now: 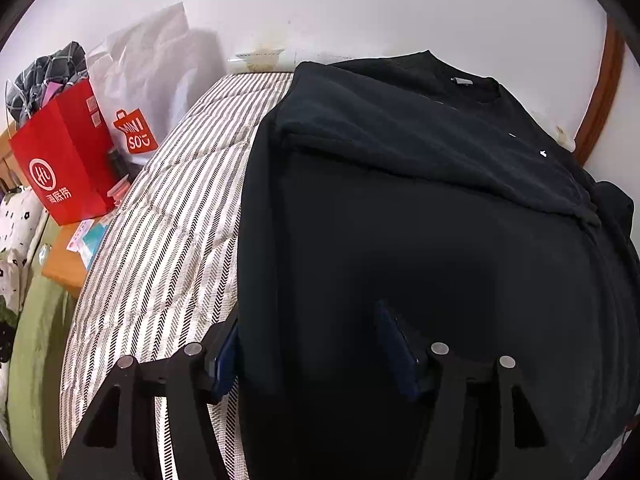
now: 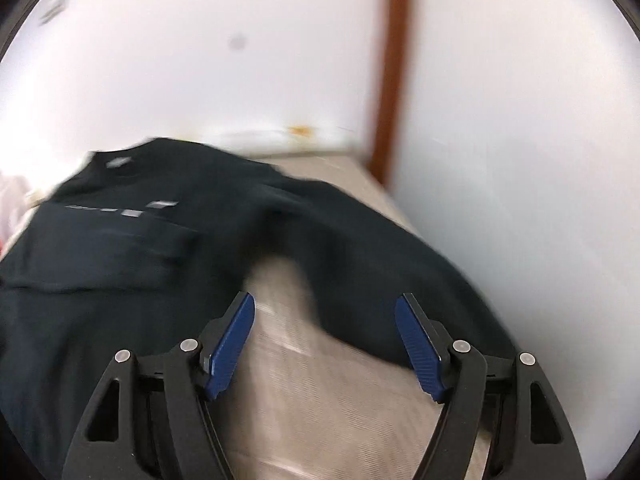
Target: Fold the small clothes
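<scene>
The black shirt point(image 1: 400, 220) lies spread on the striped bed cover point(image 1: 160, 240), with its neck end far away by the white wall point(image 1: 360, 8). 1 sleeve is already folded over the chest. The other sleeve still sticks out toward the wall side, so I think the step now is to fold that one in too.

To do it well, go from the left. The left tongs point(image 1: 312, 344) should stay low and calm at the near left edge of the shirt so the cloth does not slide. Then the right tongs point(image 2: 324, 340) should pinch the loose sleeve point(image 2: 400, 280) near its end, lift it only a little, and lay it flat across the chest, with no bumps.

The left tongs sit wide open and hold nothing. 1 pad is over the bed cover and 1 pad is over the shirt, right at its edge. They point along the shirt toward the neck.

The right tongs are wide open too and hold nothing. They tilt down over the bare bed cover, with the sleeve just ahead of the right pad. That view is blurry, so I cannot tell if a pad touches the cloth.
</scene>
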`<control>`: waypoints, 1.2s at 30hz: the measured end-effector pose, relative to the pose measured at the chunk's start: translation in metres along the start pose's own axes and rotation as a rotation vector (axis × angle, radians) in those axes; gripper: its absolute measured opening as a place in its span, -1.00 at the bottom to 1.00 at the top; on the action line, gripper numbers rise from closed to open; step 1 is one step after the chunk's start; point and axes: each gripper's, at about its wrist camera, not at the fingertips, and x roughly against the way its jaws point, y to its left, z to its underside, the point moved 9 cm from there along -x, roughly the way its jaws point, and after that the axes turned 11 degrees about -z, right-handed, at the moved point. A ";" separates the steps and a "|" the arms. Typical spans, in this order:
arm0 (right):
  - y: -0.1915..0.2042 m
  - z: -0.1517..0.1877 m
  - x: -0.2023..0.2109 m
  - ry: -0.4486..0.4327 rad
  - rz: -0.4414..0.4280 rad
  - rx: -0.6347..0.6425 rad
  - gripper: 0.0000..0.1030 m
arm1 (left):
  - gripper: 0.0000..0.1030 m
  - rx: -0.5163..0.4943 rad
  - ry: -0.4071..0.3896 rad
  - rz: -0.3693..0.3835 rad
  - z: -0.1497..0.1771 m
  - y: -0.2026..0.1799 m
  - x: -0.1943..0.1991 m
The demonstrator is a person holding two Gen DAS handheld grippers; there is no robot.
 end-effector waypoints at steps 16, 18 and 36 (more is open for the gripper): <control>-0.112 0.072 -0.026 0.166 0.206 -0.104 0.39 | 0.18 0.003 -0.007 -0.011 0.002 -0.001 0.001; -0.117 0.071 -0.027 0.168 0.192 -0.107 0.25 | 0.18 0.005 -0.007 -0.009 0.002 -0.001 0.001; 0.041 -0.113 0.052 -0.149 0.054 0.129 -0.78 | 0.18 0.016 -0.009 -0.021 0.014 0.022 0.008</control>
